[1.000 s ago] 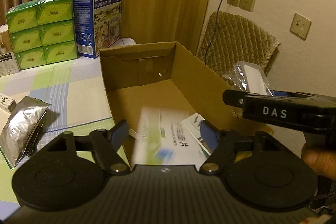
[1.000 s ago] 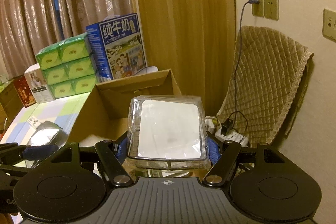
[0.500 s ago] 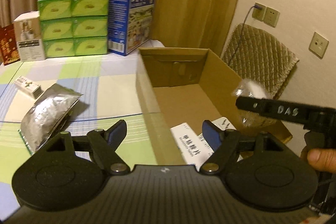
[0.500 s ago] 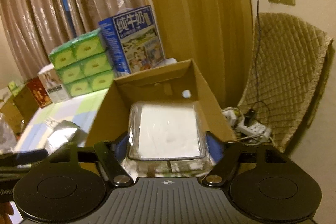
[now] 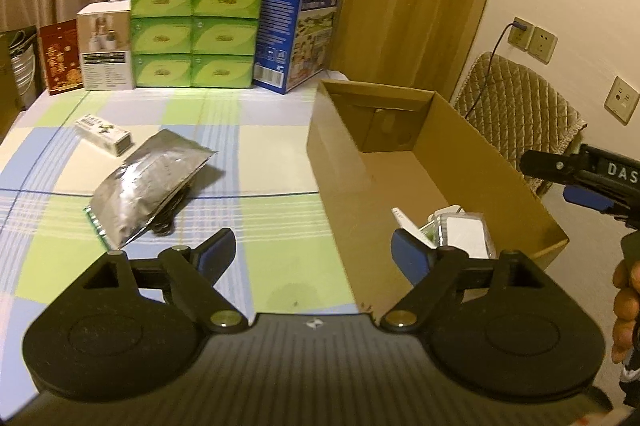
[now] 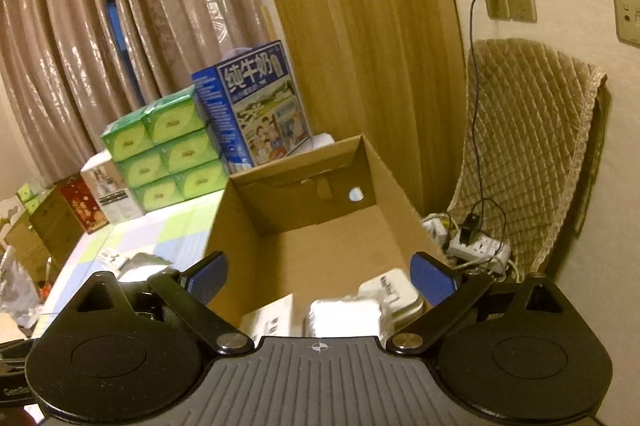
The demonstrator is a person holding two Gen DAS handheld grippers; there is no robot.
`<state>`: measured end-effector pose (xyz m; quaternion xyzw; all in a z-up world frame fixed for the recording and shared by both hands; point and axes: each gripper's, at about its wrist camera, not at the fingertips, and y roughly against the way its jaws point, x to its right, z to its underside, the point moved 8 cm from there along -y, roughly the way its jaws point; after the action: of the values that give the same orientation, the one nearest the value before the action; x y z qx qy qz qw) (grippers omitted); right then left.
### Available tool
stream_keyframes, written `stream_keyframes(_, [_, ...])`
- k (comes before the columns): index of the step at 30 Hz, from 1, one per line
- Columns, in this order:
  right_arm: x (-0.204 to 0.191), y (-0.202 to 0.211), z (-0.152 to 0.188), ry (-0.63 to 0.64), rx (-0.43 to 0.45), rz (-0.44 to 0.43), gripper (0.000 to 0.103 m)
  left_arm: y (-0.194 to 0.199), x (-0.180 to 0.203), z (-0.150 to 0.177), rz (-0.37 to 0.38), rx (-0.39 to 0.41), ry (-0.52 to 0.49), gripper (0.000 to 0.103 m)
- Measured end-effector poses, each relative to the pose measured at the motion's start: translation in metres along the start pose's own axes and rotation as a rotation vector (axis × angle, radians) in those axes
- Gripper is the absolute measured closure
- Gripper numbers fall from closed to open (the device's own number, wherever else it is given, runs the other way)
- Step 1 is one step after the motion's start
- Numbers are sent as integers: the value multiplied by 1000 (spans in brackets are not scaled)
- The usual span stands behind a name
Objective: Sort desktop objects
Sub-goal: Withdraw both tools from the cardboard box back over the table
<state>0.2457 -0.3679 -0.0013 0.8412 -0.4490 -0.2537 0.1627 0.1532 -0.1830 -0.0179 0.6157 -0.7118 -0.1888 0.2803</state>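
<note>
step: between picks, wrapped packet (image 6: pixel 344 318) lay in cardboard box (image 5: pixel 440 162) | your right gripper (image 6: pixel 318 276) and left gripper (image 5: pixel 314 252) were spread, empty | next: foil pouch (image 5: pixel 148 182) probably needed a flat pinch

Black grippers; blue-padded fingers (image 5: pixel 408 258); brass screws; white "DAS" lettering.

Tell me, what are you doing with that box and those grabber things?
A person is tidying a table, holding a gripper in each hand. Both are open and hold nothing. The right gripper hangs over the cardboard box, where a plastic-wrapped white pack lies with a few other small packs. The left gripper points at the table, where a silver pouch and a small white box still wait.
</note>
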Motion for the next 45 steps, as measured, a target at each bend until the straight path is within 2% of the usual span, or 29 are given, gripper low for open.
stream_keyframes(10, [-53, 25, 26, 28, -27, -77, 4, 45, -44, 9, -59, 25, 29, 16])
stream_keyframes(22, [-111, 31, 45, 91, -52, -162, 2, 79, -105, 22, -143, 31, 74, 14])
stream_keyframes(33, [-153, 25, 56, 159, -77, -213, 2, 87, -147, 26, -187, 28, 114, 13])
stream_keyframes(45, [-194, -1, 63, 207, -114, -264, 2, 71, -190, 18, -217, 14, 90, 9])
